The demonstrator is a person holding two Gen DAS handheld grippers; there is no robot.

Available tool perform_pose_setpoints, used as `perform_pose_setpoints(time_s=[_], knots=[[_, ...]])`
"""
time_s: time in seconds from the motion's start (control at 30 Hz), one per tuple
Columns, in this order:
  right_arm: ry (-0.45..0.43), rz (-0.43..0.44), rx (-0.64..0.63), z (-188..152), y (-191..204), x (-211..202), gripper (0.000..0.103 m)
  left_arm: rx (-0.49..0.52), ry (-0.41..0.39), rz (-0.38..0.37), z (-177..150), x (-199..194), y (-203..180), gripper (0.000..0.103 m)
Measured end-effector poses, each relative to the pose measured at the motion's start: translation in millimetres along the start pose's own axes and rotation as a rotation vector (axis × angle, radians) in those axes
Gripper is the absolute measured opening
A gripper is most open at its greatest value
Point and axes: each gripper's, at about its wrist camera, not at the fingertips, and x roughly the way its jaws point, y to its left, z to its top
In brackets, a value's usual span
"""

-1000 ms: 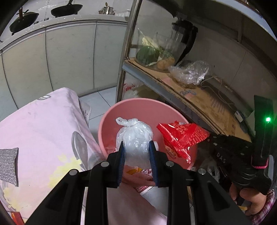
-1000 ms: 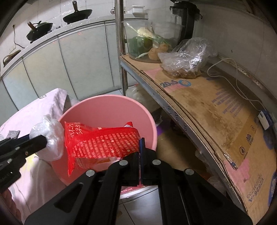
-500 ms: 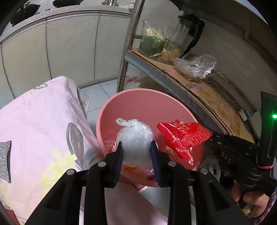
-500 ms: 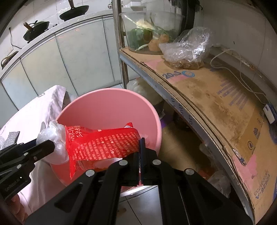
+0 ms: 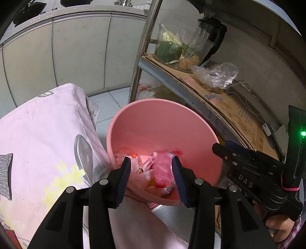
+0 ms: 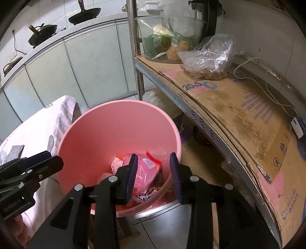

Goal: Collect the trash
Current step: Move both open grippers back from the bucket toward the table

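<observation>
- The left tool (image 5: 152, 169) hangs over the near rim of a pink bucket (image 5: 162, 122). Its jaws are spreading apart and grip nothing.
- The right tool (image 6: 153, 168) hangs over the same bucket from the other side, its jaws also spreading and empty.
- The trash (image 6: 142, 176), a heap of wrappers and pale plastic, lies at the bottom of the bucket, below both tools.
- Only the left view shows the person's hand (image 5: 277, 228) gripping the right tool's handle, with a green light on it.
- Only the right view shows two dark pans (image 6: 84, 15) up on the table along the far wall.
- A bed with a pink flowered cover (image 5: 44, 138) presses against the bucket's left side.
- A metal shelf lined with cardboard (image 6: 239, 107) runs close along the bucket's right side; a glass bowl of vegetables (image 6: 168, 40) and a clear bag (image 6: 208, 57) sit on it.
- Bare floor tiles (image 5: 109, 97) show beyond the bucket.
</observation>
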Motion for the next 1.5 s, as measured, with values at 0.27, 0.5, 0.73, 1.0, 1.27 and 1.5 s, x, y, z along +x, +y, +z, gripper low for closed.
perform_pose_setpoints(time_s=[0.27,0.5,0.73,1.0,1.27,1.5], knots=[[-0.004,0.011,-0.004,-2,3,-4,0.035,0.007,-0.006,-0.003,-1,-6,-2,0.044],[-0.012,0.028,-0.013,-4,9,-13,0.035,0.008,-0.019,-0.001,-1,-15,-3,0.044],[-0.015,0.039,-0.024,-7,14,-21,0.035,0.016,-0.032,0.004,-1,-24,-5,0.044],[-0.026,0.049,-0.038,-8,20,-32,0.035,0.024,-0.050,0.000,-3,-38,-7,0.044],[-0.029,0.058,-0.056,-9,30,-40,0.035,0.021,-0.065,-0.005,-6,-50,-6,0.044],[-0.032,0.075,-0.075,-11,41,-45,0.035,0.013,-0.075,-0.006,-11,-60,0,0.044]])
